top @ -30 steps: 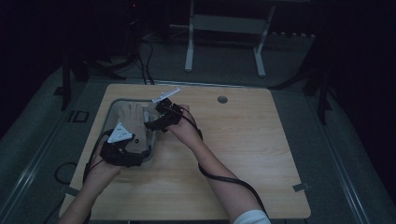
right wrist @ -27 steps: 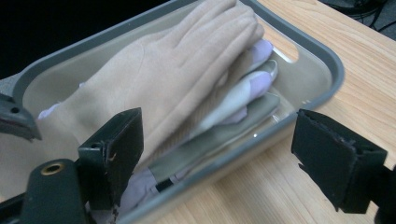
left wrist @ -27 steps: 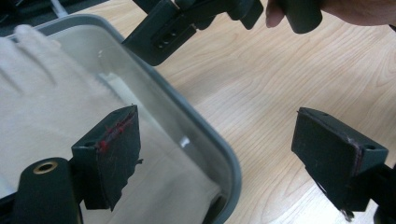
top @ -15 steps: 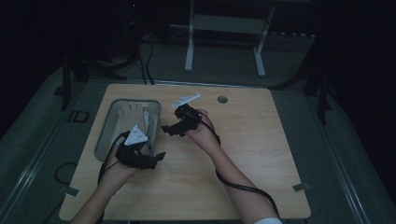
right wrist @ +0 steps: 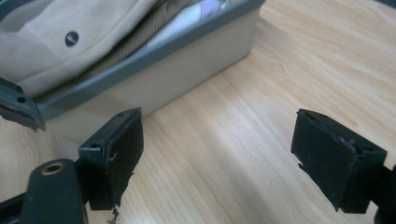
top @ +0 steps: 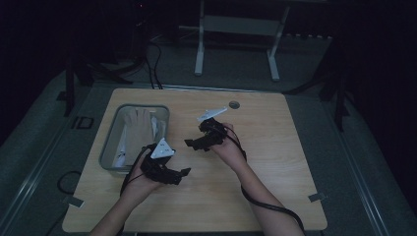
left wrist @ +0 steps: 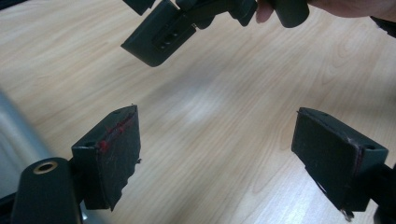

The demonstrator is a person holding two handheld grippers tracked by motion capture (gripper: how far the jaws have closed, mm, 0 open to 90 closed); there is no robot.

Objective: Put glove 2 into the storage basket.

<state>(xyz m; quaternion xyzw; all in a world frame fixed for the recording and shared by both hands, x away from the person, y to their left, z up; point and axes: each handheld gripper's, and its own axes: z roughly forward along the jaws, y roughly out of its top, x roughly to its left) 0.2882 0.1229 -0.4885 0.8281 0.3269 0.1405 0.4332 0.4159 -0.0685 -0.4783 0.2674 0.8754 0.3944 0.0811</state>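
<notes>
**Grippers wide apart and empty above bare tabletop beside the bin**

Jaws of the left gripper [left wrist: 217, 154] stand spread wide in its own view, with only pale wood grain between the two black pads and nothing held. In the high view the left gripper [top: 183, 172] sits in the person's left hand [top: 140, 179], just off the near right corner of the grey bin, its grey three-cornered plate [top: 162, 148] tilted up on top and its cable looping back toward the forearm.

The right gripper [right wrist: 217, 154] is likewise spread wide and holds nothing; wood shows in the whole gap between its pads. From above, the right gripper [top: 193, 143] is held in the right hand [top: 228, 147] near the middle of the table, its jaws pointing toward the bin, its own grey plate [top: 211, 113] raised at the far side. Part of it also shows at the top of the left gripper view [left wrist: 161, 35], close above that gripper's jaws but apart from them.

The bin [top: 109, 147] rests on the left part of the wooden table [top: 275, 162]. Inside it lies a beige garment [top: 137, 130], which the right gripper view shows as soft tan cloth [right wrist: 70, 32] with a small dark round spot, bulging up to the rim. White material lies beside the cloth in the bin; I cannot tell what it is.

A small round grommet [top: 234, 104] is set in the tabletop near the far edge.
</notes>
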